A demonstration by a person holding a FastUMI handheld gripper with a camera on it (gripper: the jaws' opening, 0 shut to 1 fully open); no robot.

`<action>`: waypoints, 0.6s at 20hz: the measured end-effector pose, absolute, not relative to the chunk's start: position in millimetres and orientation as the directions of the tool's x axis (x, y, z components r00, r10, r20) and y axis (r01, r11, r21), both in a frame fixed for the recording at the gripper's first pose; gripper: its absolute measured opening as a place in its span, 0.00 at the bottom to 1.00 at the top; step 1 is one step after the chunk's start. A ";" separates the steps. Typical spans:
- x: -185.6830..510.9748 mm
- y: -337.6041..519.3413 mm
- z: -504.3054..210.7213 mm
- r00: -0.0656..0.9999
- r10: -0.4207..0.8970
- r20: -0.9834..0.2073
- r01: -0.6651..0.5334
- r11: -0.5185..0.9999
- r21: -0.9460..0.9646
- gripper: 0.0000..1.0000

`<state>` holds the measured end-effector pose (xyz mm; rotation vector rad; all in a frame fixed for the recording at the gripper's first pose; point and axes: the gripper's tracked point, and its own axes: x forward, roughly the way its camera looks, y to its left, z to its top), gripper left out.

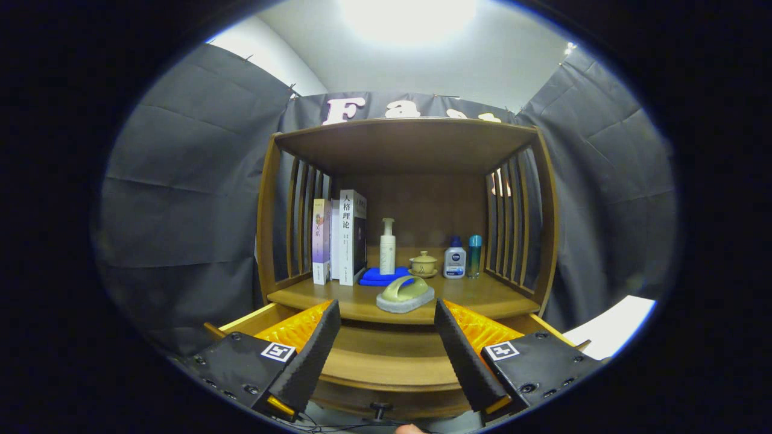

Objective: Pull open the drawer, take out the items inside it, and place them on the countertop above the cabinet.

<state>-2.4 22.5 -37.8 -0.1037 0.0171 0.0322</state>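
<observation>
On the bench just beyond the wide-open, empty hand-held gripper a scrubbing brush is sitting; it looks light and rigid, best gripped across its arched handle.

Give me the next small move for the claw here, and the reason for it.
Probably dip the claw down toward the drawer to look inside it. The drawer is already pulled out below the countertop, the fingers stand open and hold nothing, and a brush already lies on the countertop just beyond them. What remains in the drawer cannot be made out from this angle.
</observation>
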 end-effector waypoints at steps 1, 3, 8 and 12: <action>-6.2 19.8 -42.5 0.999 0.026 -0.025 -0.028 0.995 -0.098 0.98; -12.5 16.5 -50.4 0.999 0.023 -0.031 -0.026 0.996 -0.090 0.98; -36.4 8.7 -70.9 1.000 0.009 -0.022 -0.012 0.991 -0.136 0.98; -50.2 9.6 -109.5 0.998 0.029 -0.061 -0.036 0.992 -0.120 0.98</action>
